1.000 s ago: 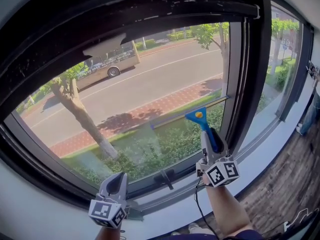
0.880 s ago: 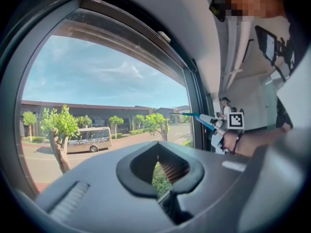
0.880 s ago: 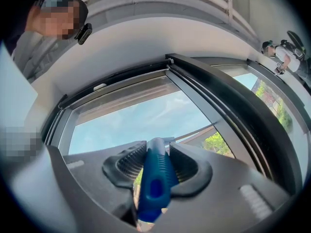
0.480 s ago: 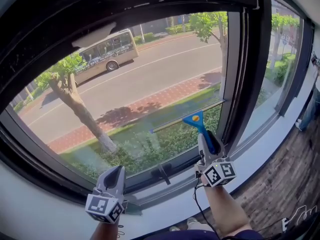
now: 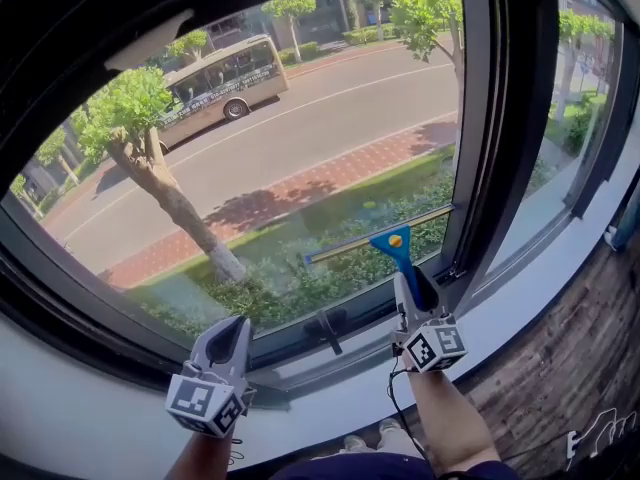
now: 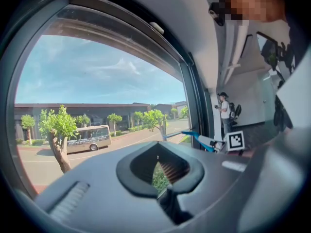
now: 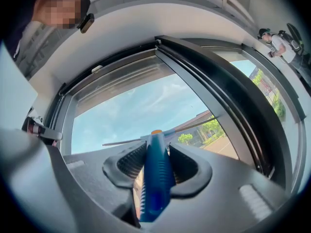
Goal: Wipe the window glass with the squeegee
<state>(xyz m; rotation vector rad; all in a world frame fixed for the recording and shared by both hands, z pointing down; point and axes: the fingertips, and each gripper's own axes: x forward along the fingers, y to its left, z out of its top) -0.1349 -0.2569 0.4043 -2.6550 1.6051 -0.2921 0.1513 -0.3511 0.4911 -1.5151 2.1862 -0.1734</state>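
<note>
Right now your right claw (image 5: 411, 286) is clamped on the blue handle of the squeegee (image 5: 393, 241), low and right of centre in the head view. The handle stands between both pads, which are kept apart only by its width. The squeegee's blade lies tilted against the window glass (image 5: 300, 158). Its right end is higher and close to the dark frame post (image 5: 485, 118), and its left end is lower, over the hedge outside. Your left claw (image 5: 233, 330) sits at the lower left above the white sill (image 5: 90, 408), its tips together with nothing between them. A black window handle (image 5: 328, 326) lies on the lower frame between the two claws. Through the glass, at the upper left, a bus (image 5: 225, 76) is on the road beside a tree (image 5: 130, 118).
</note>
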